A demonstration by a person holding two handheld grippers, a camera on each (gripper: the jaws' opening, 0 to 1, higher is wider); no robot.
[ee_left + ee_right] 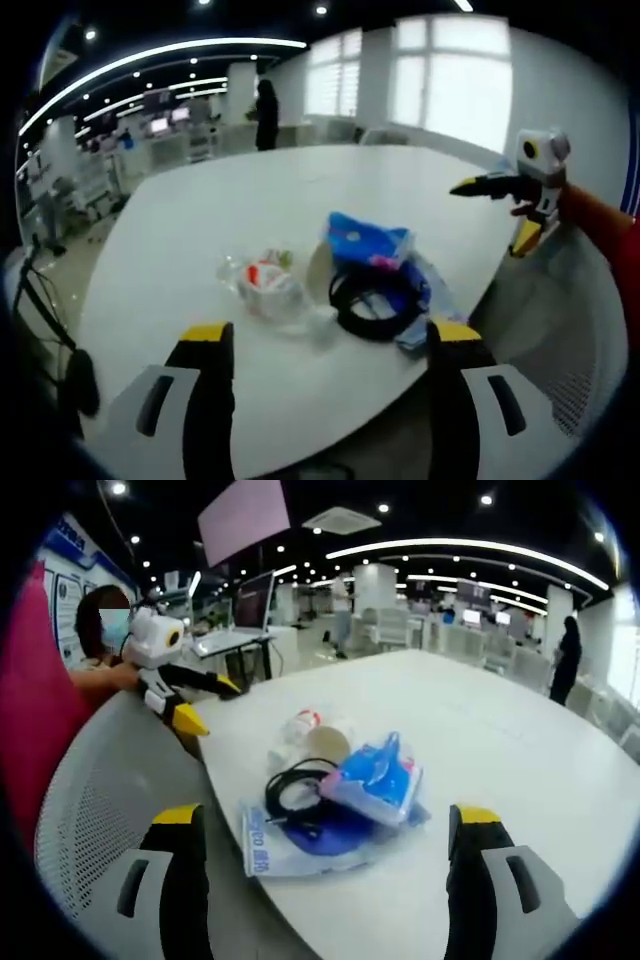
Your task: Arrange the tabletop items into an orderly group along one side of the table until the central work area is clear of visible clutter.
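Note:
A small pile lies near the edge of the white table [240,190] [510,740]. It holds a blue packet [365,240] [375,775], a coiled black cable [375,300] [295,785], a crumpled clear bag with something red and white inside [265,280] [300,725], a paper cup [325,742] and a flat clear bag with blue print [300,848]. My left gripper [330,335] [210,705] is open and held off the table edge, short of the pile. My right gripper [327,820] [497,212] is open too, off the table at the pile's other side. Neither holds anything.
A grey mesh chair back [90,800] [560,320] stands close against the table edge between the grippers. The person's red sleeve [610,225] [30,710] shows behind each gripper. Far off are desks with monitors [250,605] and a standing person [266,113].

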